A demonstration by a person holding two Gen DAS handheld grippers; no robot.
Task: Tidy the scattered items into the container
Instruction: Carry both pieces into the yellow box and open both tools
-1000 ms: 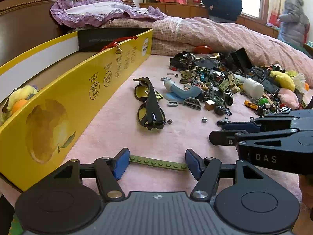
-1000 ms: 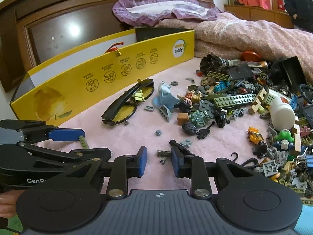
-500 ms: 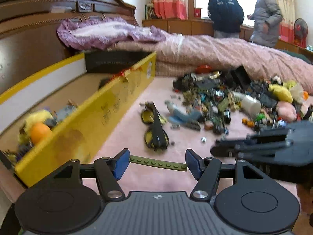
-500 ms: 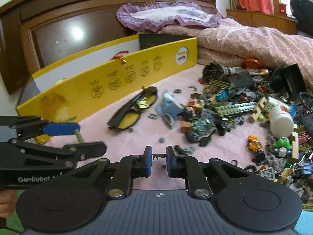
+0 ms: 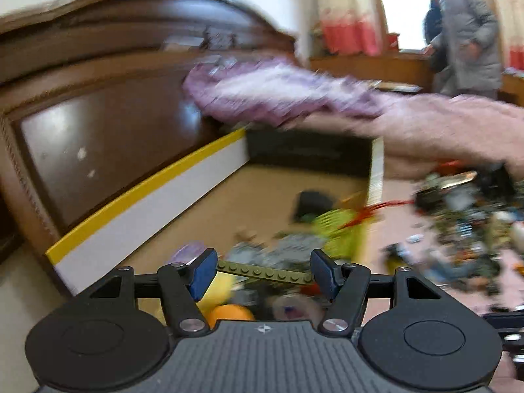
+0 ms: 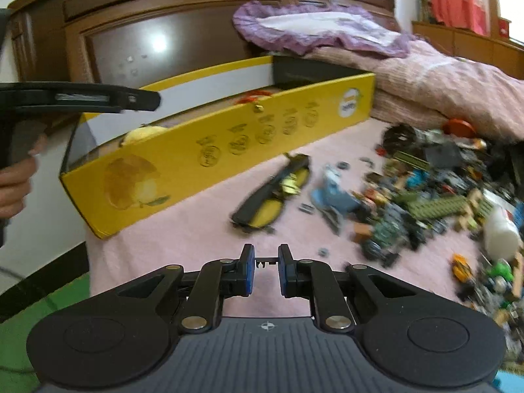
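Yellow cardboard makes up the long open box (image 6: 209, 150) lying on the pink bed cover (image 6: 196, 235), with a white inner wall on its far side and a dark brown wooden headboard (image 6: 137, 32) behind it. At the far left of the right wrist view a person's hand (image 6: 13, 183) grips the handle of the left gripper (image 5: 263, 270), whose black body reaches over the near end of the box. Between its blue pads sits a long olive-green studded building-brick strip (image 5: 263, 270) – held end to end, jaws set wide around it – and in the left wrist view it hangs above the box interior, over a yellow plush toy, an orange ball (image 5: 231, 312) and other blurred pieces lying on the brown cardboard floor.

Moving right, a pair of black-framed glasses with yellow lenses (image 6: 271, 196) lies on the cover just beside the box's long yellow wall. Below them in the right wrist view is the right gripper (image 6: 266, 267); its jaws have just been closing and now stand nearly together, pinching a small thin black part (image 6: 266, 258) – probably a toy piece, though it is too small to identify.

Further right, a grey-blue toy piece (image 6: 334, 196) lies next to the glasses, and past it spreads a heap of mixed building bricks and small toys (image 6: 442, 203), including a white plastic bottle (image 6: 501, 232). A crumpled pink quilt (image 6: 458, 82) rises behind the heap, with a purple frilled pillow (image 6: 314, 29) at its head. In the left wrist view a person in a grey padded coat (image 5: 468, 32) stands by the window.
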